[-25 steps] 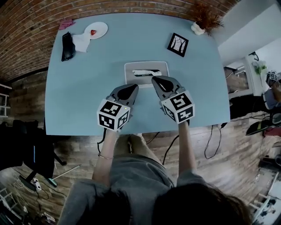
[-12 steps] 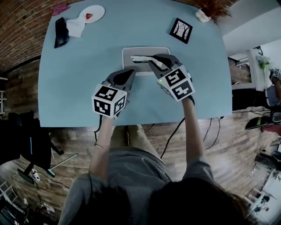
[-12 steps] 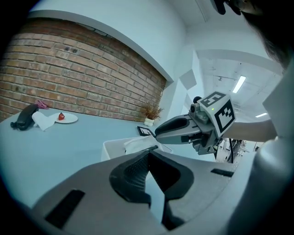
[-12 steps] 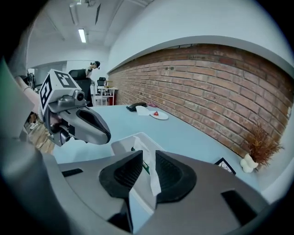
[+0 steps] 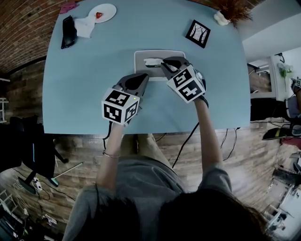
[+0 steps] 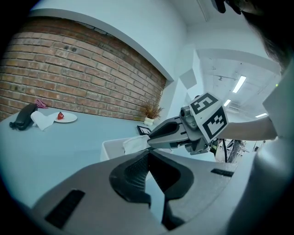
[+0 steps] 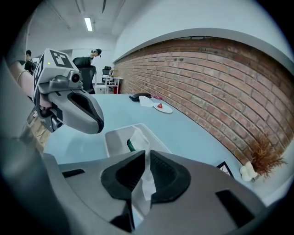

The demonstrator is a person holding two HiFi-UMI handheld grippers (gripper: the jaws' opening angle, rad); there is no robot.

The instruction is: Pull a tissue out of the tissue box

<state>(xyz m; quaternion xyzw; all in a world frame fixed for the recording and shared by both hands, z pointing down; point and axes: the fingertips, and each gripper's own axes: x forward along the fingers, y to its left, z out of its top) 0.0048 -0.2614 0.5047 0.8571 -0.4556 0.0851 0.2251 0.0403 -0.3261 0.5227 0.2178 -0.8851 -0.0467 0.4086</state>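
The white tissue box point(image 5: 141, 59) lies flat at the middle of the light blue table point(image 5: 94, 84). A white tissue point(image 5: 152, 61) sticks out of its slot. My right gripper point(image 5: 165, 65) is over the slot, shut on that tissue. In the right gripper view the tissue point(image 7: 145, 180) runs pinched between the jaws of my right gripper point(image 7: 147, 155), up from the tissue box point(image 7: 118, 140). My left gripper point(image 5: 143, 78) hovers just in front of the box's near edge, shut and holding nothing. In the left gripper view my left gripper point(image 6: 148, 154) points at the tissue box point(image 6: 111, 148).
At the far left corner are a white plate point(image 5: 104, 11) with a small red thing, a crumpled white tissue point(image 5: 85, 27) and a black object point(image 5: 68, 32). A small framed picture point(image 5: 198, 33) and a dried plant point(image 5: 229, 14) stand far right. The table's near edge point(image 5: 155, 133) lies under my wrists.
My right gripper has moved forward from the box's near side onto the slot and shut on the tissue. My left gripper has stayed just in front of the box.
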